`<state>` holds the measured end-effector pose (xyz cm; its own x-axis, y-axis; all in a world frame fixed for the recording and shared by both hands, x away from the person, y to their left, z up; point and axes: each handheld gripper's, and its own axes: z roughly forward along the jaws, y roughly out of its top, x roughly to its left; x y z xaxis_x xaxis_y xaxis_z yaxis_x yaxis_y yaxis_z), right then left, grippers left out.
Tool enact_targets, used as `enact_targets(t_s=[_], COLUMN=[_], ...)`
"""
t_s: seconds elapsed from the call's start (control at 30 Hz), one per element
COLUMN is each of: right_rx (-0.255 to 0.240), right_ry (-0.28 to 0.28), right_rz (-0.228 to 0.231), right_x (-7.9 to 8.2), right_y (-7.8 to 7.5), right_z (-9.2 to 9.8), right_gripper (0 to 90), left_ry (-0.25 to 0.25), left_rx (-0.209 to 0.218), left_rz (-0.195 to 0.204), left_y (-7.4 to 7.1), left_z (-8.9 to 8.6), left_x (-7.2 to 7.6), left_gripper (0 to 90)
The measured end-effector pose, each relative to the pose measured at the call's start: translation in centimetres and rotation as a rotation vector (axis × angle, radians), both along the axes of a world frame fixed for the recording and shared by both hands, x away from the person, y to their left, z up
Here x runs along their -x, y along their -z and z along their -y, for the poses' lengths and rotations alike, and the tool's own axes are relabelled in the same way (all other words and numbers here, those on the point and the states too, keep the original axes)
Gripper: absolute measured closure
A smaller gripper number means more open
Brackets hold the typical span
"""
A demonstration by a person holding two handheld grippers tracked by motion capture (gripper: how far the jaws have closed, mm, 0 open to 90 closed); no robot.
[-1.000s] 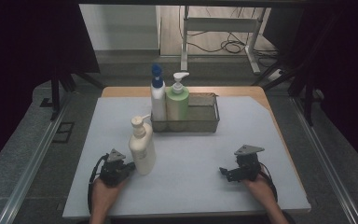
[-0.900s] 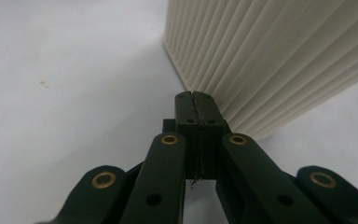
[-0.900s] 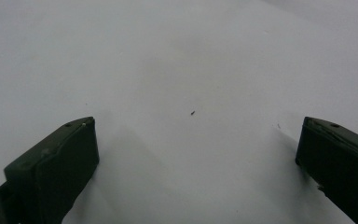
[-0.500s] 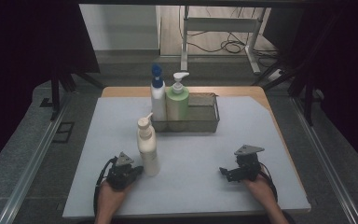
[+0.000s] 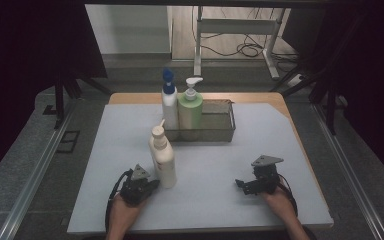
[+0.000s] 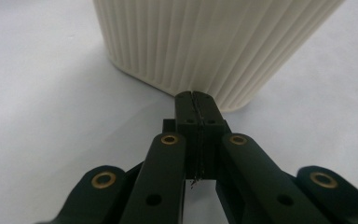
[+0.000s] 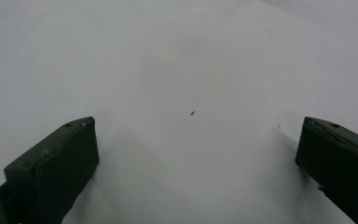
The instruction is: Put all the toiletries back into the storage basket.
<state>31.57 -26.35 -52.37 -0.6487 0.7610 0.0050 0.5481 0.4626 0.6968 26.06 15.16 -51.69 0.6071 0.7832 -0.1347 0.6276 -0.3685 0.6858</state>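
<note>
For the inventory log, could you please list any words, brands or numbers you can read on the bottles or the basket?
None can be read.
Cream bottle: ribbed side bears no print in the left gripper view.
White bottle with blue cap: no label can be made out.
Green bottle: any print is too small to tell.
Basket: no sign.
</note>
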Motion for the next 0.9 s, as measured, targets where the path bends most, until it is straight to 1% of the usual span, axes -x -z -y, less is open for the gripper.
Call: enact_targets(t_s=[0.33, 0.5, 0.7, 0.8, 0.9], right_rx=[0.0, 0.0, 0.0, -0.001, 0.0], right_ry=[0.0, 0.0, 0.0, 0.0, -0.001], right_rz=[0.0, 0.0, 0.0, -0.001, 0.002], right_x=[0.0, 0.0, 0.0, 0.0, 0.0], right_y=[0.0, 0.0, 0.0, 0.0, 0.0], right_z=[0.0, 0.0, 0.0, 0.0, 0.0], right_gripper=[0.0, 0.0, 0.0, 0.0, 0.0], left_ry=[0.041, 0.048, 0.054, 0.06, 0.058], left_rx=[-0.019, -0.015, -0.004, -0.005, -0.009], left_rz=[0.013, 0.017, 0.015, 0.015, 0.022], left_y=[-0.1, 0.0, 0.1, 0.0, 0.0], left_z=[1.4, 2.0, 2.1, 2.2, 2.2], left_x=[-0.3, -0.5, -0.6, -0.6, -0.4], left_gripper=[89.1, 89.0, 88.8, 86.0, 81.3])
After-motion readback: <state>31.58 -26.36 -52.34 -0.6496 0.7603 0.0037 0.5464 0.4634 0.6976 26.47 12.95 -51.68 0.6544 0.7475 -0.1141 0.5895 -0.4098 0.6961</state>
